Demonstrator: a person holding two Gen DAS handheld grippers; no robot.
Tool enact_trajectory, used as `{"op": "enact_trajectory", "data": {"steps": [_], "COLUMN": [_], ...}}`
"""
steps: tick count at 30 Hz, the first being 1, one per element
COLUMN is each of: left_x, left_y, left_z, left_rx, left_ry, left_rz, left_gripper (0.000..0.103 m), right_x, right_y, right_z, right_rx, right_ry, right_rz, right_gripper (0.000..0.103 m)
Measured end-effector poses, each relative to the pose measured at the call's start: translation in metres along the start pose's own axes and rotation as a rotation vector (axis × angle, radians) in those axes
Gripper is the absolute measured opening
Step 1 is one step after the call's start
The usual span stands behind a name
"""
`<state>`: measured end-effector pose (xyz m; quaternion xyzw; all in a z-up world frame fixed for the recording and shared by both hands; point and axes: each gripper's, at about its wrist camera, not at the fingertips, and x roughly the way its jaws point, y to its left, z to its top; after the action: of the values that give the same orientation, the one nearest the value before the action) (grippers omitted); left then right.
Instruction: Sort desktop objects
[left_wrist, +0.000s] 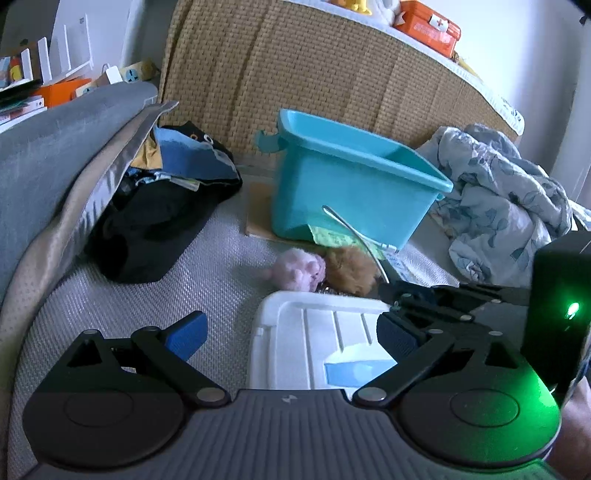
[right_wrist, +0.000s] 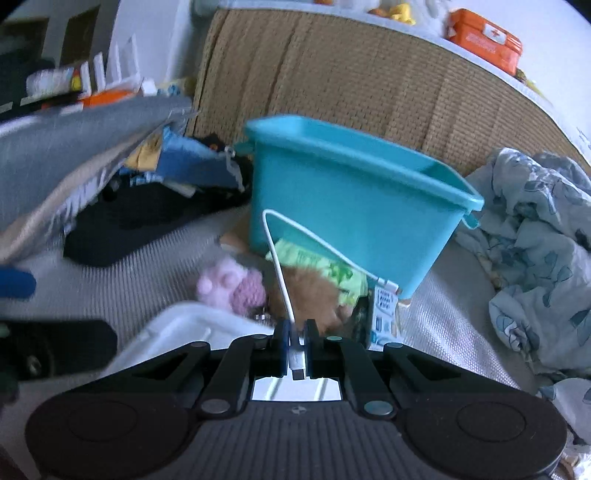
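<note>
A white USB cable (right_wrist: 277, 266) loops up in front of the teal tub (right_wrist: 354, 206), its free plug (right_wrist: 386, 284) hanging by the tub's corner. My right gripper (right_wrist: 296, 328) is shut on the cable's other plug, held above a white lidded box (right_wrist: 177, 321). In the left wrist view that gripper (left_wrist: 388, 291) comes in from the right with the cable (left_wrist: 354, 229) arcing up from it. My left gripper (left_wrist: 291, 334) is open over the white box (left_wrist: 314, 332), nothing between its blue pads (left_wrist: 188, 332). A pink plush (left_wrist: 299, 271) and a brown plush (left_wrist: 351, 269) lie beyond the box.
A green packet (right_wrist: 321, 266) and a printed card (right_wrist: 384, 317) lie beside the tub (left_wrist: 351, 192). Dark clothes and bags (left_wrist: 155, 221) are piled left under a grey cushion (left_wrist: 55, 155). A crumpled floral blanket (left_wrist: 506, 206) fills the right. A woven headboard (left_wrist: 314, 74) stands behind.
</note>
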<state>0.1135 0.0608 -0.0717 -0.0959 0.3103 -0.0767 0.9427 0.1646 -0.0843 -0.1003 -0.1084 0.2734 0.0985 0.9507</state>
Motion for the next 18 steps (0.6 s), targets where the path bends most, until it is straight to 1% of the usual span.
{"op": "enact_trajectory", "data": {"steps": [2, 3, 5, 6, 8, 10, 12, 14, 18], "left_x": [0.0, -0.001, -0.001, -0.001, -0.004, -0.008, -0.008, -0.008, -0.009], "left_y": [0.0, 0.001, 0.004, 0.005, 0.004, 0.0, 0.0, 0.002, 0.004], "left_z": [0.0, 0.0, 0.003, 0.004, 0.006, 0.007, 0.007, 0.006, 0.009], "left_rx": [-0.001, -0.017, -0.066, -0.098, -0.118, -0.096, -0.087, -0.089, -0.099], "left_ry": [-0.003, -0.003, 0.005, 0.013, -0.002, -0.027, -0.034, -0.036, -0.04], "left_rz": [0.001, -0.006, -0.024, -0.037, -0.074, -0.065, -0.064, -0.06, -0.058], "left_gripper": [0.102, 0.102, 0.102, 0.102, 0.102, 0.102, 0.103, 0.103, 0.102], "right_x": [-0.005, -0.007, -0.013, -0.016, -0.019, -0.024, -0.03, -0.037, -0.048], "right_y": [-0.005, -0.008, -0.02, -0.03, -0.042, -0.04, -0.04, -0.043, -0.043], "right_z": [0.005, 0.008, 0.013, 0.014, 0.015, 0.019, 0.024, 0.03, 0.038], "right_rx": [0.046, 0.075, 0.194, 0.298, 0.412, 0.371, 0.339, 0.345, 0.32], "right_ry": [-0.009, -0.013, -0.02, -0.018, -0.026, -0.053, -0.082, -0.113, -0.156], "right_rz": [0.021, 0.031, 0.063, 0.107, 0.166, 0.141, 0.129, 0.132, 0.105], "right_gripper": [0.009, 0.009, 0.009, 0.009, 0.009, 0.009, 0.009, 0.009, 0.009]}}
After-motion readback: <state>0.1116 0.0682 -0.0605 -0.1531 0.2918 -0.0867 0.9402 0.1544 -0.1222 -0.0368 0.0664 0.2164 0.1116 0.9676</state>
